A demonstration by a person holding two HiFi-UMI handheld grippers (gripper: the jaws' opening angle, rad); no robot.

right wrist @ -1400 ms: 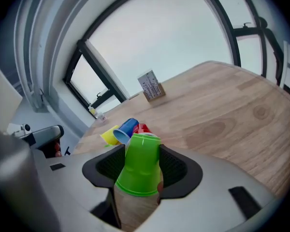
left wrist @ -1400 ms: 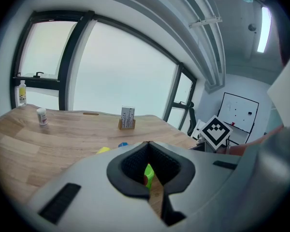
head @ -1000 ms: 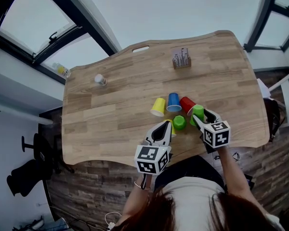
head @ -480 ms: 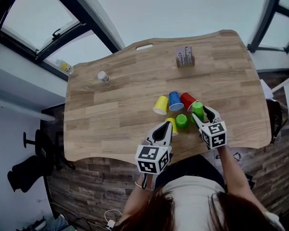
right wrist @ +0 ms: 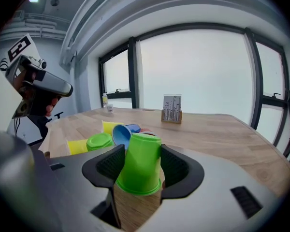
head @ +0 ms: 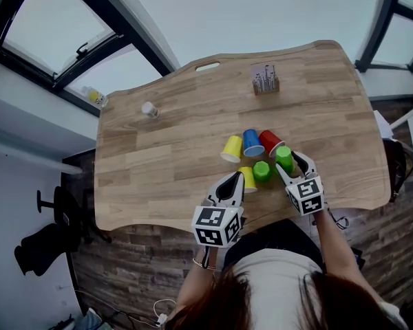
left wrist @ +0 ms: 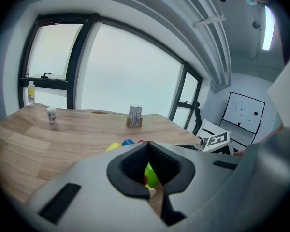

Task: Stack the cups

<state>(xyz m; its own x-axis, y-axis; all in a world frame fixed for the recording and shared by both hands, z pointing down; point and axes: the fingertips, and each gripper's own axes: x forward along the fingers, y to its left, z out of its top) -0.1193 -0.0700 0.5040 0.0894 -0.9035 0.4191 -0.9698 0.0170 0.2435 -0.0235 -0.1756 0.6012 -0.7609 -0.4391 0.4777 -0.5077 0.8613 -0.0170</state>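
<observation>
Green cup: stands mouth-down on the table, between the jaws of the right gripper. Long axis close to upright, top leaning slightly toward 1 o'clock in the right gripper view. The pads sit wide apart with the cup wall against the right one and the rim against the left. I read that as a grip on the cup, though from this angle I can't rule out that it only rests between them.

Relation that matters next: in the head view the second green cup sits just beside the held one, at about 8 o'clock, also mouth-down. Red cup is at 11 o'clock, with the blue cup beyond it. The right hand already has the piece, so I judge the move is lift, carry toward 8 o'clock, and lower axis-to-axis over the second green one.

Left gripper: jaws closed together, nothing in them. Its tips are near the nearer yellow cup, at 9 o'clock of the second green cup, so it could steady the target.

Against the frame a second back: the right gripper's marker cube has rolled a little and the green cup looks more upright. The left gripper and the other cups are unchanged.
</observation>
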